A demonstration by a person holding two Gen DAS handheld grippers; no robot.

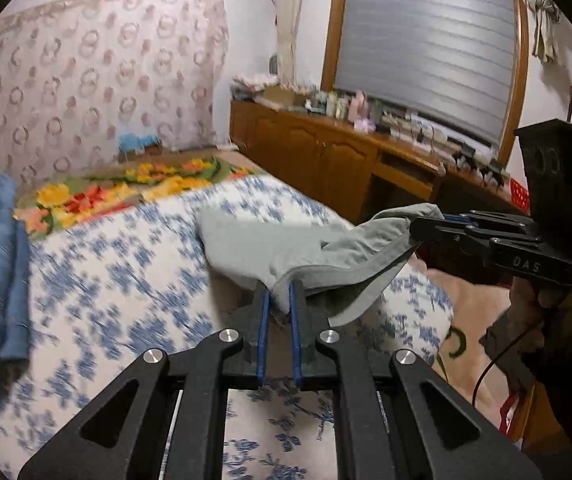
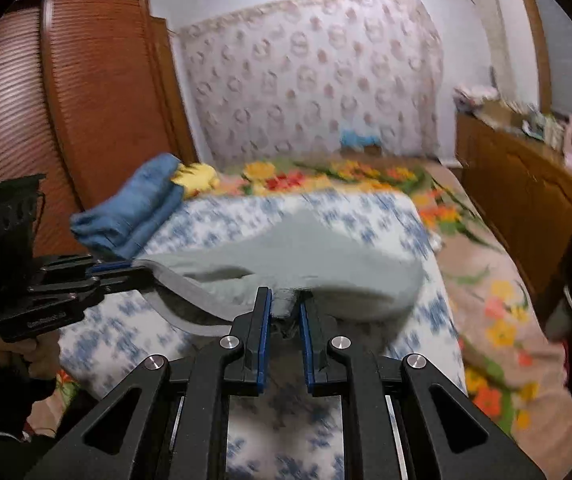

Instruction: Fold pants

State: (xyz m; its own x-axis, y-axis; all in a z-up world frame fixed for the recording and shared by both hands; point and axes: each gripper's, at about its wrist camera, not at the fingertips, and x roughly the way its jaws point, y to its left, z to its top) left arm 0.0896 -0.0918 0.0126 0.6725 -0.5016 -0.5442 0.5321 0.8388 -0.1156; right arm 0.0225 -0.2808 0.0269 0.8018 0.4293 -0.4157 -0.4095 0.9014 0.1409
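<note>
The grey pants (image 1: 286, 248) are held raised above the blue-and-white floral bedspread (image 1: 126, 280), with their far portion resting on it. The left gripper (image 1: 280, 300) is closed on one edge of the fabric, pinched between its blue-padded fingers. The right gripper (image 2: 286, 308) is likewise clamped on the cloth, its jaws narrowly parted around a bunched fold. A strip of waistband is stretched between both grippers. Folded blue garments (image 2: 134, 208) are observed near the bedspread's far left corner.
</note>
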